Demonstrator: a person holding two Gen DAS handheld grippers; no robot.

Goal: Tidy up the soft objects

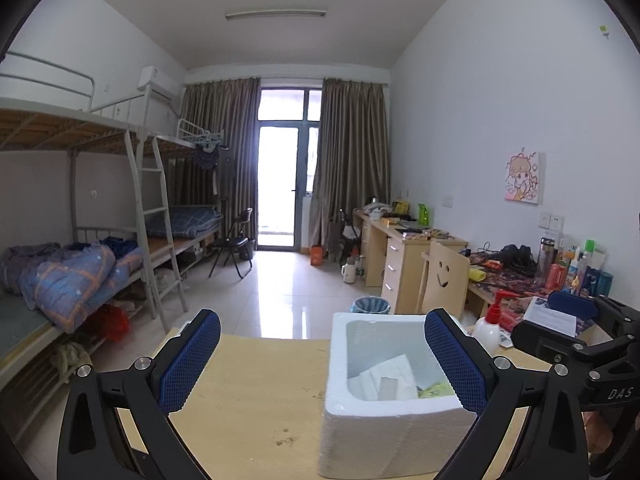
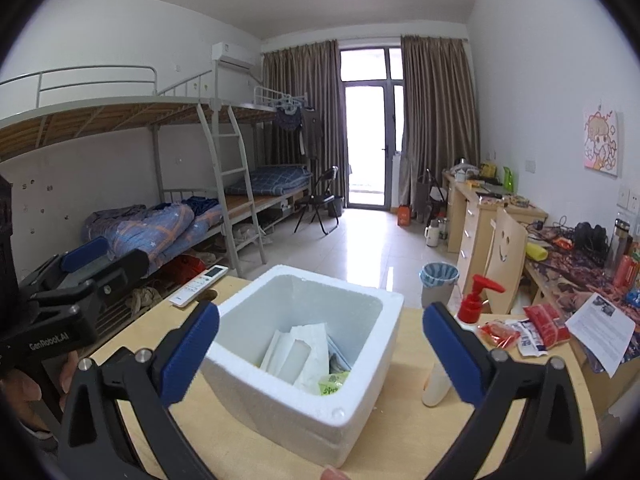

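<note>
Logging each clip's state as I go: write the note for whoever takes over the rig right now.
Left tool: open, holding nothing, above the table left of the foam box.
Right tool: open, holding nothing, over the box.
In the box: white packets and a green packet.
Left, apparently: red and white packets on the table right of the box, beside the pump bottle.

daylight from balcony door (image 1: 280,184) | floor glare | fisheye edges dark, bent
</note>
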